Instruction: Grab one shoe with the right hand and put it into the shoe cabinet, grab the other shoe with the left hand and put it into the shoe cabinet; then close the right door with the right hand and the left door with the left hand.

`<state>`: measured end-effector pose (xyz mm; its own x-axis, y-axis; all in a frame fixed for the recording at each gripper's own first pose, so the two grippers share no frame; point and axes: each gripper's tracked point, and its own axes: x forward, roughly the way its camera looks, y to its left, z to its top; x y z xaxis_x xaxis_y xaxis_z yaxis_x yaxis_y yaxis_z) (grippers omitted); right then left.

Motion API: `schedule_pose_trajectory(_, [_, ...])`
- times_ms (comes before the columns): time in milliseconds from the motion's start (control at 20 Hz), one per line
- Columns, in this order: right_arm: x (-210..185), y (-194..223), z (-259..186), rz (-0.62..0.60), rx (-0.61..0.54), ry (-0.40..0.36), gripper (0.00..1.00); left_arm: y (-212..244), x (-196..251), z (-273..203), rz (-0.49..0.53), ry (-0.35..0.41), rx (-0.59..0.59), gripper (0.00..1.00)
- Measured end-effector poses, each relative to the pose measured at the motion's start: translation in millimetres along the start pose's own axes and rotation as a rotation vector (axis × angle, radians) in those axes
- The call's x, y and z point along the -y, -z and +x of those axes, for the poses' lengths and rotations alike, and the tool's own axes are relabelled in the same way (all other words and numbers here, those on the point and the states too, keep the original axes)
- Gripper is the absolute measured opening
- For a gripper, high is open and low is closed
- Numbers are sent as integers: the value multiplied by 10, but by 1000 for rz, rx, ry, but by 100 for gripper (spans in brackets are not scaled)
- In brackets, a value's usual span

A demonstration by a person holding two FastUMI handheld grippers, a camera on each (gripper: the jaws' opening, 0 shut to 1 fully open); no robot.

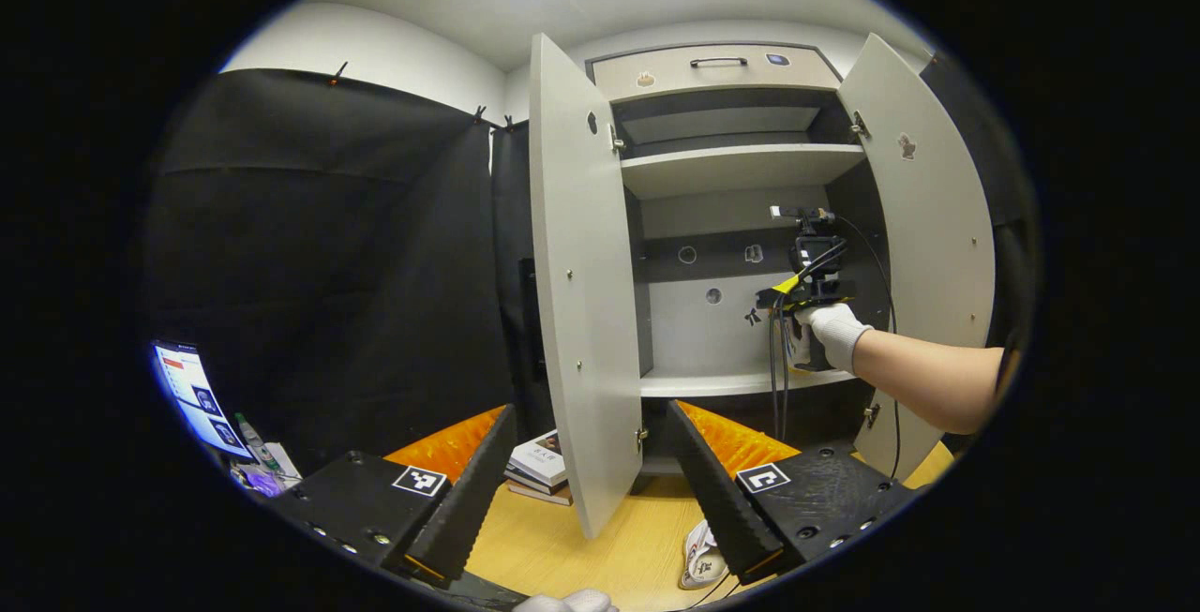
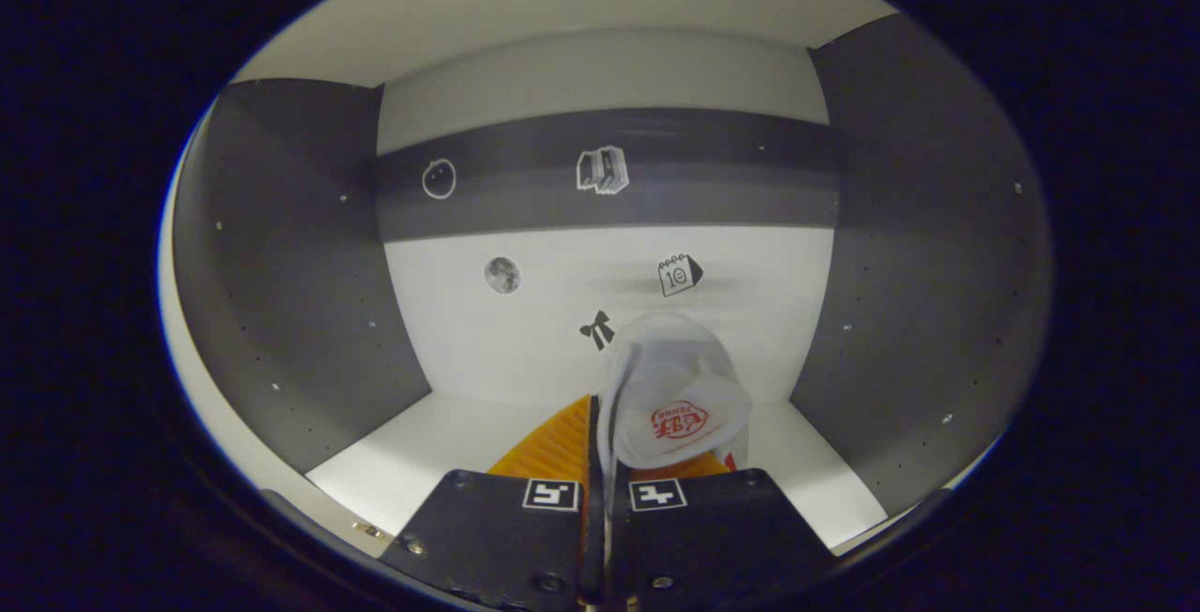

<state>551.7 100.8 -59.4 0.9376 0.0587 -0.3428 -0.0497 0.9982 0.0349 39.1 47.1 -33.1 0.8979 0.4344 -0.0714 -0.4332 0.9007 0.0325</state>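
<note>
My right gripper point(image 2: 600, 462) was clenched on the first shoe point(image 2: 670, 406), its fingers pinching the edge, so the white shoe hung straight ahead of my tips with its long axis running away from me toward the back wall of the shoe cabinet point(image 2: 281, 265). The shelf point(image 2: 441, 443) lay just below the shoe; I could not tell whether the sole touched it. I judged that lowering and letting go was all that remained here. Small stickers dotted the back panel, and nothing stood in the way.

My left gripper point(image 1: 581, 490) hung released, fingers spread wide, well back from the cabinet. The other shoe point(image 1: 698, 556) lay on the wooden table point(image 1: 562, 546) below and right of my left tips, nearest that hand. The open left door point(image 1: 581, 293) stood ahead, with books point(image 1: 539, 467) beyond its foot; the right door point(image 1: 928, 246) was swung open too.
</note>
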Motion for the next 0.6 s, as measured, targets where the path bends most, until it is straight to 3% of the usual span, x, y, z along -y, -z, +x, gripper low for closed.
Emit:
schedule_pose_trajectory(100, [44,105,76,10,-38,6,7,-4,-4,3,-3,-5,3,100])
schedule_pose_trajectory(250, [155,171,169,-1,-66,42,13,24,-11,44,-8,-9,-1,96])
schedule_pose_trajectory(400, [180,327,205,25,-119,40,34,83,-21,98,-19,-7,-16,96])
schedule_pose_trajectory(450, [67,266,176,46,-98,-15,36,59,-28,106,-18,-7,-15,96])
schedule_pose_trajectory(500, [103,252,171,31,-91,4,38,57,-43,105,-16,-10,-14,100])
schedule_pose_trajectory(600, [53,231,123,11,-77,-4,77,87,-27,117,-25,-2,-20,96])
